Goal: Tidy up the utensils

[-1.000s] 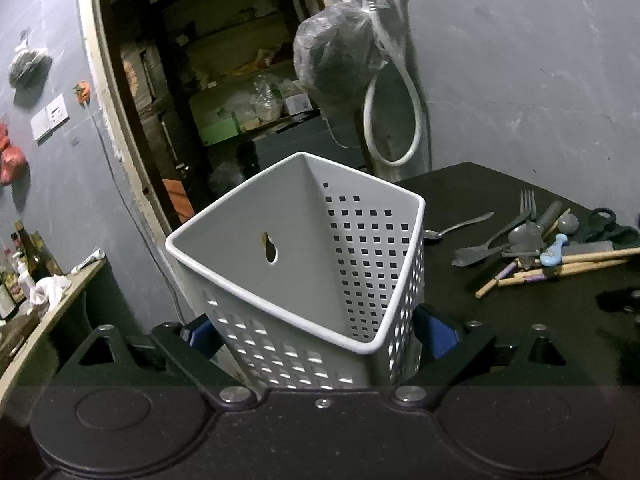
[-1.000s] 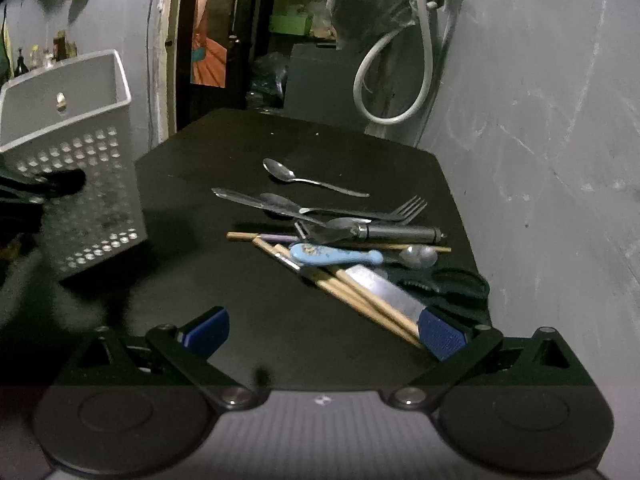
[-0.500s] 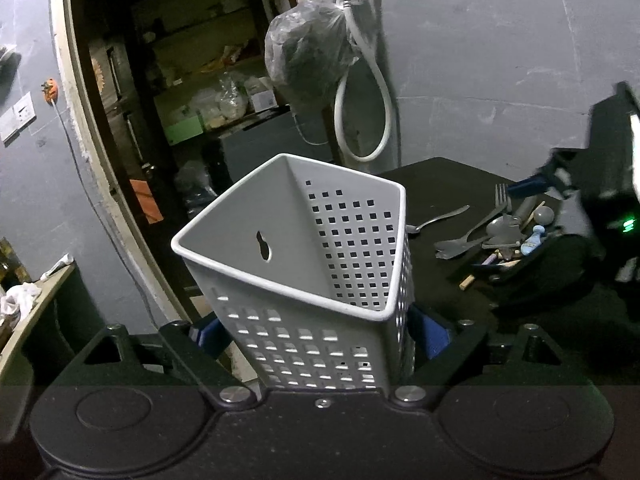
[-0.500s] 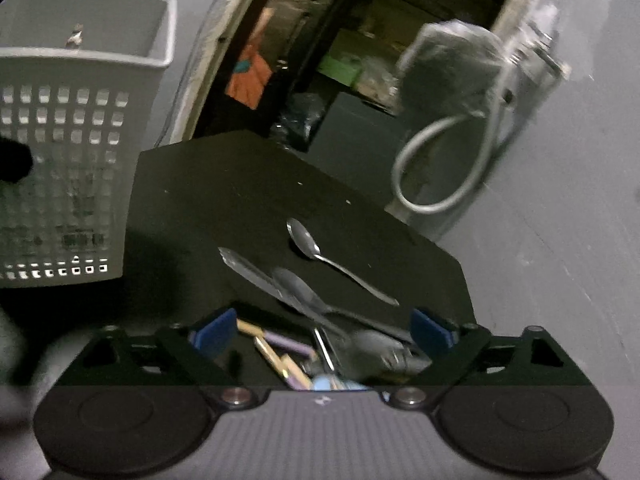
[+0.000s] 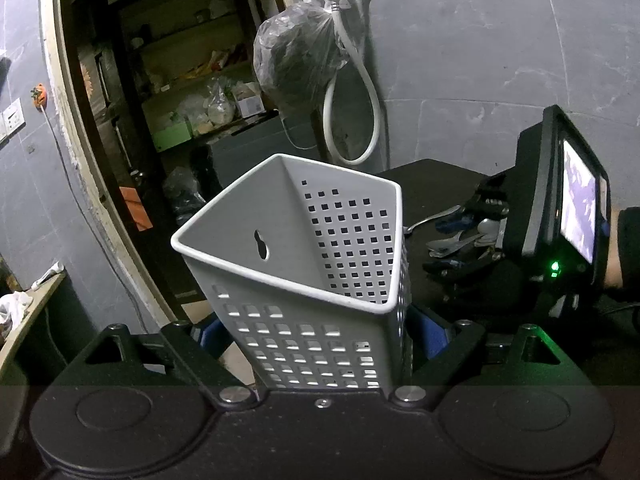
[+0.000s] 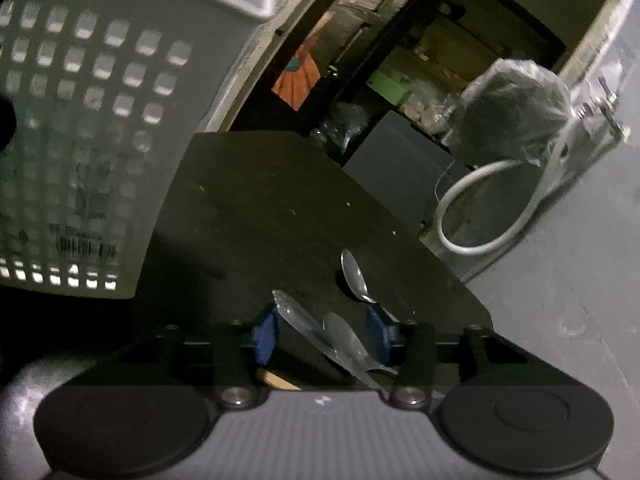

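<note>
A grey perforated basket (image 5: 304,264) hangs tilted between the pads of my left gripper (image 5: 316,332), whose jaws are closing on its lower walls. It also fills the upper left of the right wrist view as the basket (image 6: 80,120). My right gripper (image 6: 320,334) is low over the utensil pile on the black table (image 6: 260,208), its jaws closing. A metal knife (image 6: 296,316) and a spoon (image 6: 344,336) lie between the pads; I see no firm press. Another spoon (image 6: 354,276) lies just beyond. The left wrist view shows that gripper (image 5: 460,244) over the utensils.
A grey wall (image 5: 500,60) runs behind the table, with a tap, a white hose (image 5: 352,128) and a hanging plastic bag (image 5: 296,64). An open doorway (image 5: 160,120) to a cluttered store room lies to the left. A wooden chopstick end (image 6: 276,379) shows under the right gripper.
My right gripper has come forward and down over the utensils, rolled, and its pads have closed in around the knife and spoon. The basket has stayed between the left pads, which narrowed.
</note>
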Tool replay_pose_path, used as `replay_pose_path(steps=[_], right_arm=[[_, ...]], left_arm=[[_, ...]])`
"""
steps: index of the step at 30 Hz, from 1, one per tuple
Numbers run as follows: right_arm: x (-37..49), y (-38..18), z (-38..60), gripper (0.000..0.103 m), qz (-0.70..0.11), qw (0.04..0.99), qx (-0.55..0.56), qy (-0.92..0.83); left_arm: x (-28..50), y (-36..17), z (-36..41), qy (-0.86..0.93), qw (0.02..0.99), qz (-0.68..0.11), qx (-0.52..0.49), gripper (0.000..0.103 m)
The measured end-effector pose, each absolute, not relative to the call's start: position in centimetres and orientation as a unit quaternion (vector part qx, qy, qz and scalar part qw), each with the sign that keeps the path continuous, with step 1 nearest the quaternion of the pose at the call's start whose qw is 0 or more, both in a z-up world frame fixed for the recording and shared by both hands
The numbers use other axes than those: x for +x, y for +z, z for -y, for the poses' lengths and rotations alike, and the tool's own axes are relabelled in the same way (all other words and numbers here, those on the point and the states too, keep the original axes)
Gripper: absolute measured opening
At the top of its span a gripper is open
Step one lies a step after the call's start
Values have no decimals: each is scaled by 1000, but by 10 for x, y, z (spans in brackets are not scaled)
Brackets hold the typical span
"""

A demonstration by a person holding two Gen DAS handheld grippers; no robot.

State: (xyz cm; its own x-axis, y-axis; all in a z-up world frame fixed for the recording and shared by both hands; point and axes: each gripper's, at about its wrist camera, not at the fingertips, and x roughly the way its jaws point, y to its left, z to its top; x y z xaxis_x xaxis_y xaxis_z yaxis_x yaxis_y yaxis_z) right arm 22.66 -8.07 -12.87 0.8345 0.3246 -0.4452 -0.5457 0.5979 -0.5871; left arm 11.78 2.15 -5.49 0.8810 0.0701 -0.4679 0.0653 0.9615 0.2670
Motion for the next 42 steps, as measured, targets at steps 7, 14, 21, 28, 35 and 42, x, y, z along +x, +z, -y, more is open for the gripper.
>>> replay_pose_path(steps=[7,14,21,28,35,42], right_arm=[[218,-134,80,11,-115,875,-400,246],[205,-109,94,4,-76,890,-371,253],[205,-41,124,1,-76,934,-222,269],[215,22,155,1,-85,951,-98,281],[227,81,193,1,-101,941,67,315],[230,107,198,1,-91,918,150,356]], left_arm=[[119,-56,-24,-4,961,-242,137,90],[118,-59,-25,-5,962,-237,136,89],[116,-62,-24,-7,965,-226,135,89],[114,-64,-26,-11,968,-215,132,88],[113,-65,-28,-14,969,-209,133,88],[111,-65,-30,-16,969,-208,133,88]])
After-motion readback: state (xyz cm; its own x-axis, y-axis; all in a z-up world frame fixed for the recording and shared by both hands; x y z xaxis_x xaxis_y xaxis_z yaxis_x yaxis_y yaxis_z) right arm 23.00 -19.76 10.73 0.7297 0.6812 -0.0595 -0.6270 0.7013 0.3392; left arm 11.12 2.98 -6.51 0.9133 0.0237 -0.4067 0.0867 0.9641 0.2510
